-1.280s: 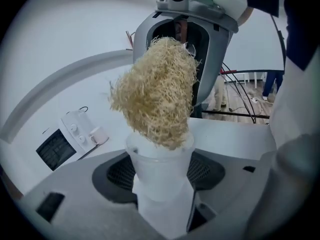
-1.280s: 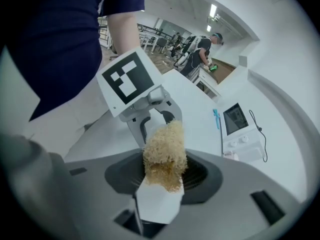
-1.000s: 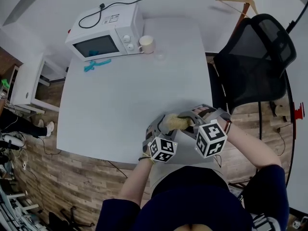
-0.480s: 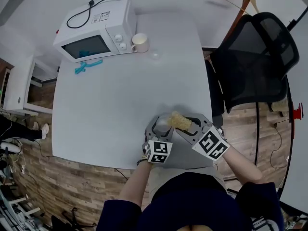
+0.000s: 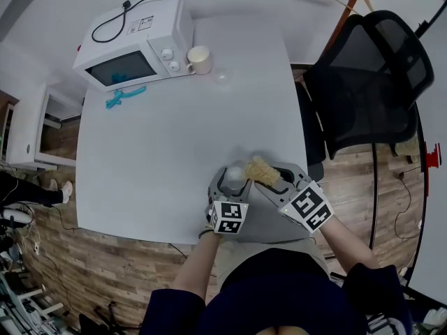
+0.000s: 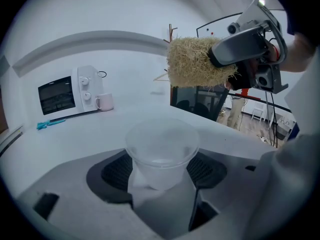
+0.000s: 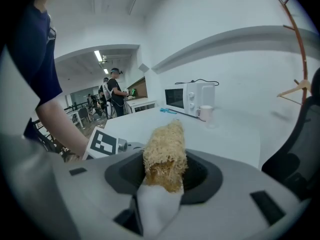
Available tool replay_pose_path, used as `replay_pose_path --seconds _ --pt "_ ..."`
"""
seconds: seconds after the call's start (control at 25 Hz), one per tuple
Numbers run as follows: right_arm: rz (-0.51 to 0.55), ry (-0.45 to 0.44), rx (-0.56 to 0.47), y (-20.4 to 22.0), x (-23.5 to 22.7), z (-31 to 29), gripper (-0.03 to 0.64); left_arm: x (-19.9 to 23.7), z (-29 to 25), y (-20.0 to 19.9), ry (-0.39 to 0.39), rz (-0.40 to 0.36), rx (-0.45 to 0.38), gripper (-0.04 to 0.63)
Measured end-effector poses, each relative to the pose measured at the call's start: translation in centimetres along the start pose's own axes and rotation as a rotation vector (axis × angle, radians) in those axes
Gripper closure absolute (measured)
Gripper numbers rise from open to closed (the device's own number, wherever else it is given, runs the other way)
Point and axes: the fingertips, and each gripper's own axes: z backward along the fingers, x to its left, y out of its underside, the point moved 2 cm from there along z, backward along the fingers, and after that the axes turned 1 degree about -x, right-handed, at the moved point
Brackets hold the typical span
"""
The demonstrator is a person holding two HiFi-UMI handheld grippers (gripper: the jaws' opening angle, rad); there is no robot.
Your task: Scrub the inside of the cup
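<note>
— Where is the cup (image 6: 160, 154)?

— It is a clear plastic cup, upright, mouth up, between the two pads of the left tongs (image 6: 161, 176). It sits over the near edge of the worktop (image 5: 174, 131), toward the near right corner.

— Are those tongs clamped on it?

— Their jaws are opening at this moment, yet the pads lie against the cup's sides just under the rim, so they are grasping it.

— And the scrubbing thing?

— A straw-coloured loofah scrubber (image 7: 165, 154) is clenched in the right tongs (image 7: 164, 171), with its free end sticking out past the jaws. In the left gripper view it hangs above the cup and to its right, apart from the rim and not inside. In the head view it lies just beside the cup's mouth.

— What else is on the worktop?

— A white microwave (image 5: 133, 47) stands at the far left corner, a black cable lying on its top. A pale mug (image 5: 199, 59) stands just beside it, at its right front corner. A teal tool (image 5: 124, 95) lies in front of the microwave by the left edge.

— Beyond the worktop?

— A black office chair (image 5: 370, 82) stands off the right edge, on a wood-patterned floor.
</note>
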Motion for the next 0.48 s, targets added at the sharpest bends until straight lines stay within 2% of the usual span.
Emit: replay_pose_path --seconds 0.16,0.48 --pt "-0.005 -0.004 -0.007 0.5 0.6 1.2 0.437 0.2 1.1 -0.2 -0.042 0.046 -0.003 0.258" --pt "-0.07 -0.013 -0.057 2.2 2.8 4.0 0.437 -0.5 6.0 -1.5 -0.159 0.141 -0.06 0.258"
